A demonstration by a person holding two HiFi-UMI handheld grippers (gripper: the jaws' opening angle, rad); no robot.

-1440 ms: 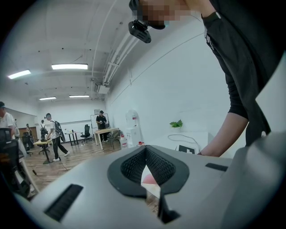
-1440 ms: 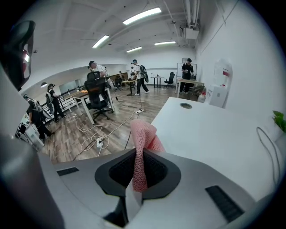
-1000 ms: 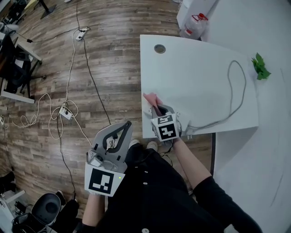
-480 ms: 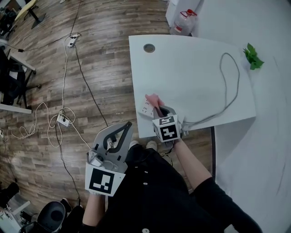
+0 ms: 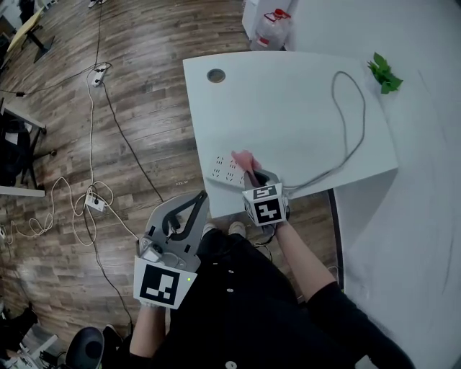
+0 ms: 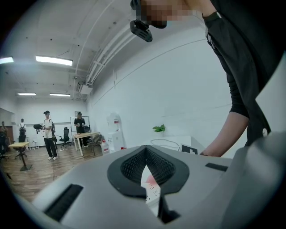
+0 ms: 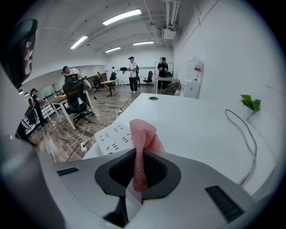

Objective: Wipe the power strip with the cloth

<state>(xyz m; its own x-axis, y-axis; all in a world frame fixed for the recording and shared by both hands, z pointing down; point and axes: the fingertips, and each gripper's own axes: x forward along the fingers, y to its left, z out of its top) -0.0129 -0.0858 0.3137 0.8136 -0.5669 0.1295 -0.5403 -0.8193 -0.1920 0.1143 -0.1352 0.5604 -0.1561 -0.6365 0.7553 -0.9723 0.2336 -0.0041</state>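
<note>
A white power strip [image 5: 226, 171] lies near the table's front left corner, and its grey cord [image 5: 347, 137] loops away across the white table [image 5: 288, 101]. My right gripper [image 5: 252, 176] is shut on a pink cloth [image 5: 245, 159], which rests on the strip's right part. In the right gripper view the cloth [image 7: 143, 134] stands folded up out of the shut jaws of my right gripper [image 7: 138, 173], with the strip [image 7: 112, 138] just left of it. My left gripper [image 5: 204, 196] hangs off the table over the floor, shut and holding nothing.
A small green plant [image 5: 382, 72] stands at the table's far right, and a round cable hole [image 5: 215, 75] sits at its far left. Cables and another power strip [image 5: 94, 202] lie on the wooden floor. Water bottles [image 5: 272, 20] stand behind the table. People stand far back [image 7: 132, 74].
My right gripper has slid the cloth rightwards along the power strip, uncovering its left end. The head view has shifted. The left gripper has stayed put.
</note>
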